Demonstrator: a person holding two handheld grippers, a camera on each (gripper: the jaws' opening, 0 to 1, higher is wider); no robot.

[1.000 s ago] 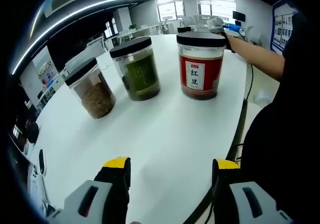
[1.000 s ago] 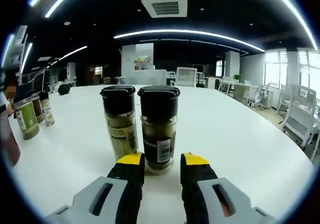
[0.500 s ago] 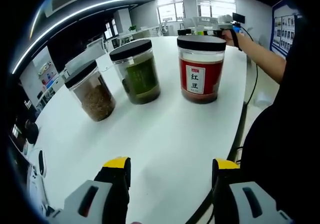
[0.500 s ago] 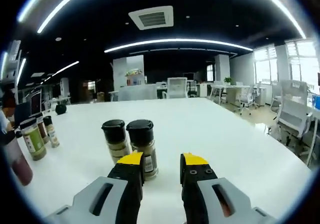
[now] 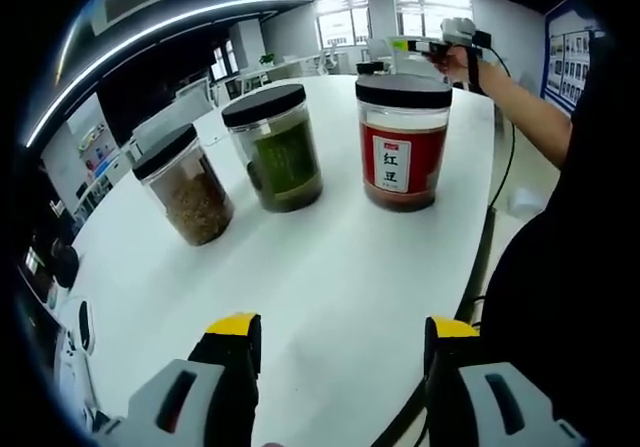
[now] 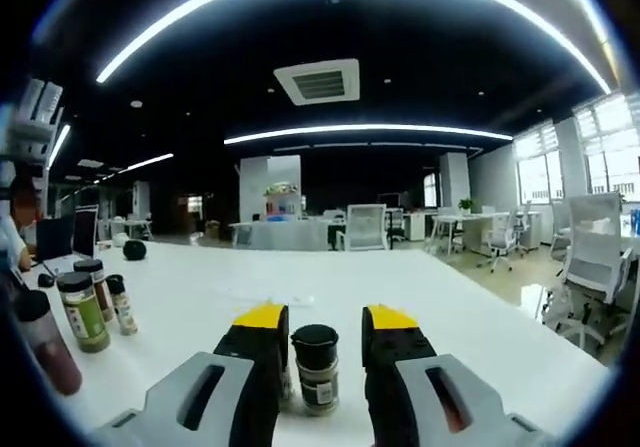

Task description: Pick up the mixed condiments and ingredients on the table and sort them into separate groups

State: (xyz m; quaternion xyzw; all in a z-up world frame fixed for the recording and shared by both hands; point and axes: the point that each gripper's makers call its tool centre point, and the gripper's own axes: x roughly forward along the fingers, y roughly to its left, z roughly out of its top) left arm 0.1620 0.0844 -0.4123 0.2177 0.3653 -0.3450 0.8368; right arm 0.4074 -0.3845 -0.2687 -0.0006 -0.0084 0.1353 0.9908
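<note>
- The left gripper (image 5: 340, 335) hovers over the smooth white table (image 5: 330, 267); its two yellow-tipped jaws stand wide apart and hold nothing.
- Ahead of it three round clear plastic jars with flat black lids stand in a row: the red bean jar (image 5: 403, 142) with a red label, the green jar (image 5: 274, 148) with dark green filling, and the brown jar (image 5: 184, 184) with coarse brownish grains. They are near each other but not touching.
- The right gripper (image 6: 325, 319) is raised above the table, jaws parted and gripping nothing.
- Between its jaws in the right gripper view, farther off on the table, stands a small spice bottle (image 6: 317, 369) of clear glass with a black cap.
- At the left, more small bottles (image 6: 84, 311) stand together, one with greenish contents.
</note>
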